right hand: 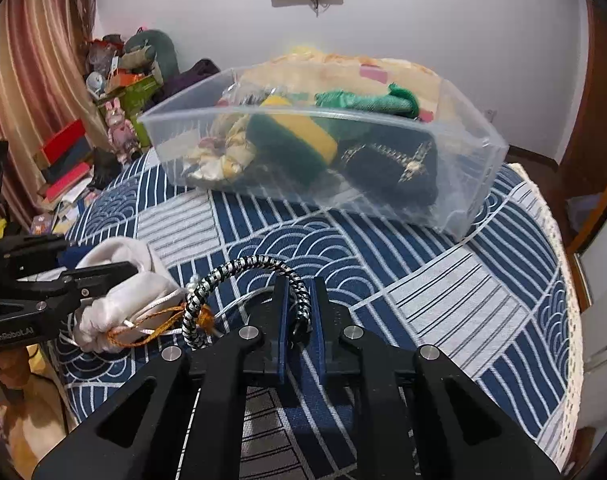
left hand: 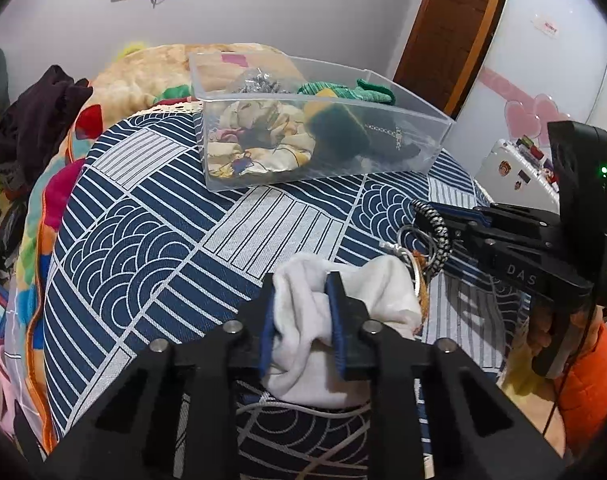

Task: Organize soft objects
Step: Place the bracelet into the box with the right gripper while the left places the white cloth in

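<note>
A white drawstring pouch [left hand: 367, 292] lies on the blue patterned tablecloth [left hand: 143, 216], and my left gripper [left hand: 302, 284] is shut on its bunched cloth. The pouch [right hand: 143, 292] also shows at the left of the right wrist view, with the left gripper [right hand: 103, 258] on it. My right gripper [right hand: 299, 284] is shut on a black-and-white braided cord [right hand: 239, 264] that arches up from a key ring by the pouch's orange string. In the left wrist view the right gripper [left hand: 427, 212] comes in from the right, holding the cord [left hand: 437, 232]. A clear plastic bin [left hand: 403, 112] stands behind.
The bin [right hand: 175, 116] holds a floral scrunchie [left hand: 259, 140], a green-and-yellow sponge [right hand: 295, 132], a green knitted piece [right hand: 363, 100] and a black item with a chain. A yellow pillow lies behind it. Clutter is piled off the table's left side [right hand: 103, 120].
</note>
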Demonstrator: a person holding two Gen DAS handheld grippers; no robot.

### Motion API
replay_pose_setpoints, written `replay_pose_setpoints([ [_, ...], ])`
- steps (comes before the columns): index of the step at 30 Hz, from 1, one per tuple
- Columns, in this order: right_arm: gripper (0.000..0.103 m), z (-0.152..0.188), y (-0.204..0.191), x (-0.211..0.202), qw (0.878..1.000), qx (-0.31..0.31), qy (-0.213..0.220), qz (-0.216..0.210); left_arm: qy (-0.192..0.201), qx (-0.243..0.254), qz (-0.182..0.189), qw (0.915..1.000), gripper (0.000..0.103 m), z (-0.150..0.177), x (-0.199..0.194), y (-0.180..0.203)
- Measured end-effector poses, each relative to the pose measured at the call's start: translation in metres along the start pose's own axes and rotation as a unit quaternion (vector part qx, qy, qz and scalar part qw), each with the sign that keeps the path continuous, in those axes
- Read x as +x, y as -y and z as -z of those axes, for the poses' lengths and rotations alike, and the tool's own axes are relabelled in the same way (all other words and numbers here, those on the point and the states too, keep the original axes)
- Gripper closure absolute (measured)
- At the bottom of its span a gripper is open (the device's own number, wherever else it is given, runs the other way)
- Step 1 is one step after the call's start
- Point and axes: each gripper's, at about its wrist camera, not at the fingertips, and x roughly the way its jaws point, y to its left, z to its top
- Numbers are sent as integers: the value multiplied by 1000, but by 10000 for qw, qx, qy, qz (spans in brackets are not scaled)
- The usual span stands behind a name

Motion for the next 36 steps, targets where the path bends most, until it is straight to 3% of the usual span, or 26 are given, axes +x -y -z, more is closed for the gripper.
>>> replay_pose_setpoints([
  [11, 94, -9, 11, -32, 9984, 142, 527, 130, 551, 167, -47, 9983, 83, -31, -35, 1],
  [23, 94, -37, 16, -54, 9932, 157, 1104, 323, 1411, 258, -172, 9895, 83, -89, -60, 9],
  [31, 94, -64, 20, -60, 9873, 108, 1498, 523, 1869, 291, -255, 9816, 83, -128, -62, 15],
  [36, 94, -75, 23, -54, 9855, 2, 1532, 728, 1944, 215, -331, 9801, 83, -143, -48, 11],
])
